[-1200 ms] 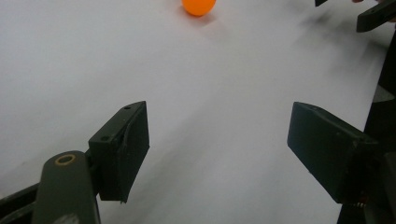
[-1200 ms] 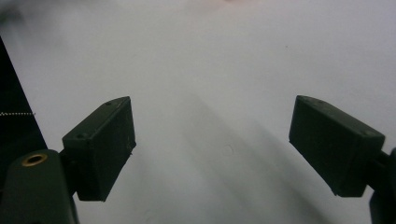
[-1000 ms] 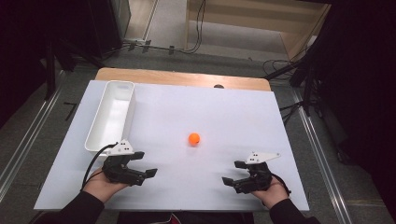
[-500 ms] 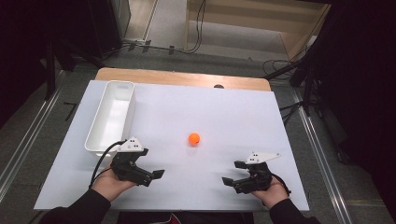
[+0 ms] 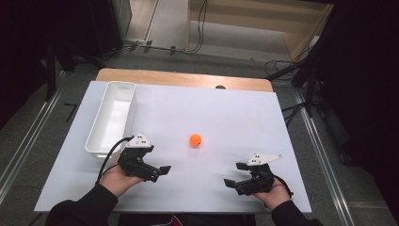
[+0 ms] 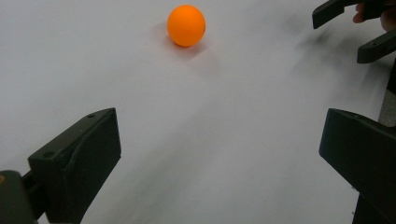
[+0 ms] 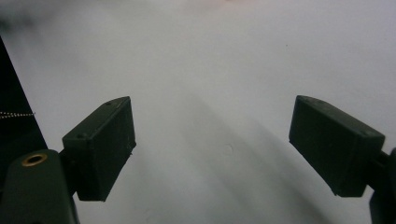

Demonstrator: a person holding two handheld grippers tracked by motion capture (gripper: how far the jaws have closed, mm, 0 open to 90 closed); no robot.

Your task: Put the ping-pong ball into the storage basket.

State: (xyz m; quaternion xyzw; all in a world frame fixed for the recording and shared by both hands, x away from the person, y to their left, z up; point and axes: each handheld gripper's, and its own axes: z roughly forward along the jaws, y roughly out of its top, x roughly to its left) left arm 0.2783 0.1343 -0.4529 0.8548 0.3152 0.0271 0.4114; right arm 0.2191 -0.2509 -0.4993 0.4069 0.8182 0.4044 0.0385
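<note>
An orange ball (image 5: 195, 140) rests near the middle of the white table top (image 5: 226, 113). My left gripper (image 5: 161, 173) hovers low at the front left, open, its jaws aimed to the right, short of the ball. In the left gripper view the ball (image 6: 186, 25) lies ahead and slightly left of the gap between the wide-apart jaws of my left gripper (image 6: 218, 123). My right gripper (image 5: 234, 174) is at the front right, open, pointing left. The right gripper view has my right gripper (image 7: 212, 112) empty over bare table.
A long white bin (image 5: 133, 106), empty, stands along the left side behind my left hand. A strip of wooden table (image 5: 183, 78) runs behind the white top. In the left gripper view, the other gripper's jaws (image 6: 355, 28) sit at the top right.
My left gripper has moved forward and to the right, nearer the ball. The right gripper and the ball have stayed put.
</note>
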